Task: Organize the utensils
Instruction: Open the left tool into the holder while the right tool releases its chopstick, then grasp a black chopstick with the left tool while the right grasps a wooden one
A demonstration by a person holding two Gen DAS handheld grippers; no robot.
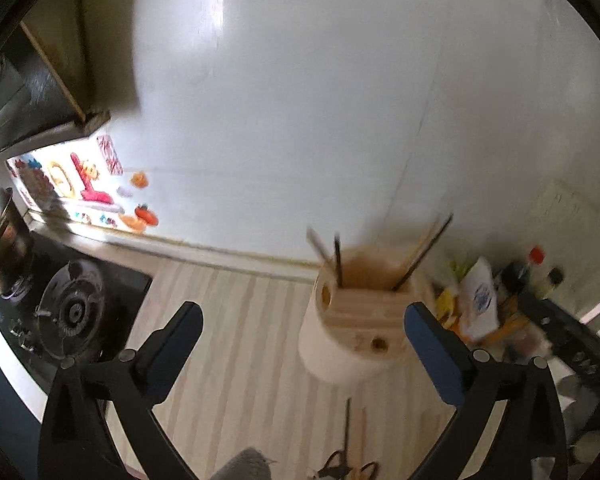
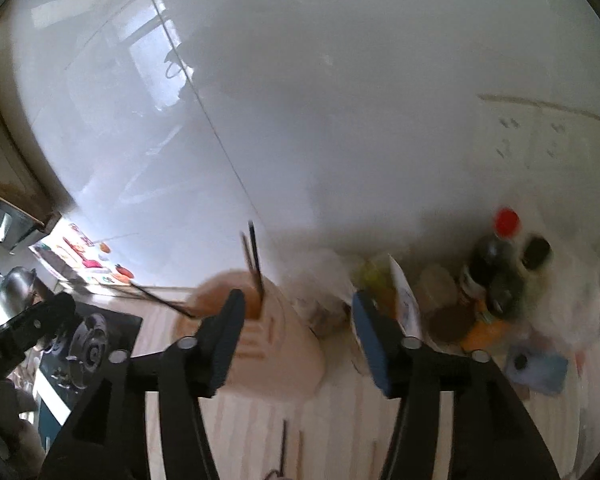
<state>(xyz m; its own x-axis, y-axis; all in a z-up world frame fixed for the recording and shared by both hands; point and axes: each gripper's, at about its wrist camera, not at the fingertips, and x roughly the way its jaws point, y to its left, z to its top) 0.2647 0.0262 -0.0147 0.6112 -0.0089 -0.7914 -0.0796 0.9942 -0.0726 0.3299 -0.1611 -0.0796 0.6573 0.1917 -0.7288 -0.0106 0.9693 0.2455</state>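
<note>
Right, your left gripper [image 1: 304, 332] has its fingers wide apart, holding nothing; the utensil holder [image 1: 360, 320] stands upright on the striped surface [image 1: 236, 340], just ahead and toward the right finger; dark chopsticks [image 1: 422, 254] lean out of its open top; more loose utensils [image 1: 354, 436] lie flat on the surface nearer you; the stove burner [image 1: 72, 312] sits off to the left. Your right gripper [image 2: 298, 338] is spread open too, empty; the holder sits just behind its left finger, blurred; on the far right a red-capped bottle [image 2: 490, 256] stands among other bottles and packets against the white wall [image 2: 340, 100].
</note>
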